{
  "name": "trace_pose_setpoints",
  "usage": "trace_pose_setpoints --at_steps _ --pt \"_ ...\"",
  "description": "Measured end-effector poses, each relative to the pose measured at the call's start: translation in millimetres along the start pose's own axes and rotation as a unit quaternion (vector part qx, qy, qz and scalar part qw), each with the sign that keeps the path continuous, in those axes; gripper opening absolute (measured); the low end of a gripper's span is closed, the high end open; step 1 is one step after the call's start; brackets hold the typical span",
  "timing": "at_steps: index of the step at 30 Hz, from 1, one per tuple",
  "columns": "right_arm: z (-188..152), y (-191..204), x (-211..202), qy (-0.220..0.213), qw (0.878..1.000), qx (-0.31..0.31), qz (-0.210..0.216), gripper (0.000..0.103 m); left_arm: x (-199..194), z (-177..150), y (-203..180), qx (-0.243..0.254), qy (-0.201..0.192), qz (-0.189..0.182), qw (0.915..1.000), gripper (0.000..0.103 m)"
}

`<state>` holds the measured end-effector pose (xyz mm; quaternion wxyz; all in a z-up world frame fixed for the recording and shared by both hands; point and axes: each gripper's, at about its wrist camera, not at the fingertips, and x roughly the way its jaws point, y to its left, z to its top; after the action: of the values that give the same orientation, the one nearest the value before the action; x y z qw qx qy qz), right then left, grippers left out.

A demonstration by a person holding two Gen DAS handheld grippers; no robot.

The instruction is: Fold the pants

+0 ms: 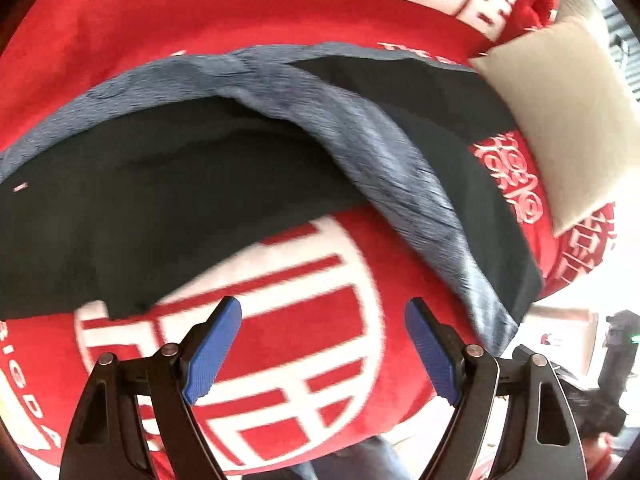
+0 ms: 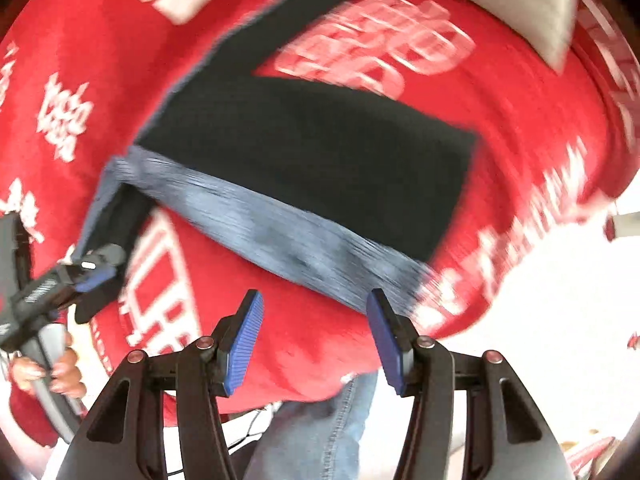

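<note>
Pants: the pants (image 1: pixel 168 200) lie spread on the red blanket (image 1: pixel 240 12), one leg turned over so its grey fleece lining (image 1: pixel 384 152) shows; a cream pillow (image 1: pixel 560 112) sits at the far right.
Handling: we judge them soft, limp and fairly thick — light, not slippery, nothing fragile.
Hold: we would pinch both layers at a hem or the waistband edge, not mid-panel.
Left tongs (image 1: pixel 323 312): spread wide over bare blanket, pinching nothing.
Right tongs (image 2: pixel 315 304): parted, empty — just near of the grey band.
</note>
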<state>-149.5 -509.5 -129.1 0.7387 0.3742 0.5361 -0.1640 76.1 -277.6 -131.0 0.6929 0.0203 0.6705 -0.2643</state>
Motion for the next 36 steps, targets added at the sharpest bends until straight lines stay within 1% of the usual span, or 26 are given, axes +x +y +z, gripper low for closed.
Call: trace_pose_setpoints --at_steps 2,4,6,8,10,13,18,19,20,21,22,24,25,26,27,28,29,31,32,36 --pt "-7.5 -12.0 6.5 -0.003 1.0 0.008 -0.009 0.058 2.4 -6.1 -9.6 0.011 0.005 -0.01 0.9999 0.085" --pt "-13.6 -25.2 13.3 -0.005 1.0 0.021 -0.003 0.058 5.6 -11.5 -19.1 0.016 0.012 -0.012 0.9997 0.085" --pt "-18.2 -36.5 16.9 -0.008 1.0 0.03 0.0 0.058 7.1 -14.0 -22.6 0.013 0.018 -0.025 0.9995 0.085" --pt "-19.0 -41.0 18.2 -0.021 0.999 0.035 0.007 0.058 6.6 -11.4 -26.3 0.01 0.015 -0.038 0.9991 0.085" --pt "-17.7 -45.5 15.0 -0.034 0.998 0.036 0.03 0.058 8.6 -6.6 -34.1 0.015 0.012 -0.048 0.9987 0.085" --pt "-10.8 -48.9 17.3 -0.036 0.997 0.031 0.059 0.058 19.8 1.0 -44.0 0.015 0.024 -0.065 0.9975 0.085" --pt "-3.4 -48.8 27.5 -0.018 0.995 0.0 0.096 0.056 44.4 12.5 -51.5 -0.005 0.049 -0.089 0.9948 0.085" --pt "-1.7 -48.7 28.6 -0.013 0.994 -0.006 0.105 0.047 50.7 15.5 -53.1 -0.016 0.056 -0.095 0.9938 0.085" --pt "0.5 -48.2 29.9 -0.004 0.993 -0.009 0.117 0.024 53.9 17.3 -53.8 -0.021 0.059 -0.096 0.9934 0.085" --pt "3.2 -48.0 32.3 0.011 0.992 -0.009 0.125 0.01 59.1 20.1 -55.8 -0.031 0.064 -0.099 0.9925 0.085" --pt "5.8 -48.3 34.3 0.025 0.992 -0.007 0.126 0.004 61.4 21.9 -56.0 -0.037 0.067 -0.101 0.9918 0.085" --pt "10.1 -47.5 31.6 0.039 0.989 -0.006 0.139 0.004 65.2 24.9 -60.3 -0.047 0.07 -0.104 0.991 0.084" --pt "13.9 -46.5 28.4 0.047 0.988 -0.007 0.146 0.003 65.8 26.4 -62.9 -0.049 0.068 -0.103 0.9911 0.082" --pt "18.3 -44.9 23.9 0.053 0.987 -0.009 0.154 0.003 66.1 28.0 -64.6 -0.049 0.066 -0.105 0.991 0.061" --pt "21.4 -43.5 20.1 0.057 0.985 -0.011 0.162 0.003 67.6 29.8 -66.6 -0.049 0.068 -0.114 0.9899 0.035" --pt "26.8 -41.3 14.8 0.061 0.983 -0.016 0.171 0.003 70.2 32.1 -68.2 -0.052 0.076 -0.119 0.9886 0.031" --pt "34.5 -37.1 8.5 0.064 0.982 -0.024 0.178 0.003 71.0 34.0 -68.0 -0.057 0.077 -0.123 0.9878 0.03" --pt "47.0 -29.7 0.5 0.069 0.979 -0.04 0.186 0.003 70.1 39.4 -68.8 -0.067 0.071 -0.131 0.9866 0.016" --pt "54.3 -26.7 -3.4 0.07 0.978 -0.048 0.19 0.003 68.6 42.7 -69.5 -0.07 0.066 -0.135 0.9862 0.014" --pt "94.3 -13.6 -18.3 0.072 0.972 -0.073 0.21 0.003 51.2 60.4 -75.5 -0.087 0.04 -0.15 0.9841 0.014"
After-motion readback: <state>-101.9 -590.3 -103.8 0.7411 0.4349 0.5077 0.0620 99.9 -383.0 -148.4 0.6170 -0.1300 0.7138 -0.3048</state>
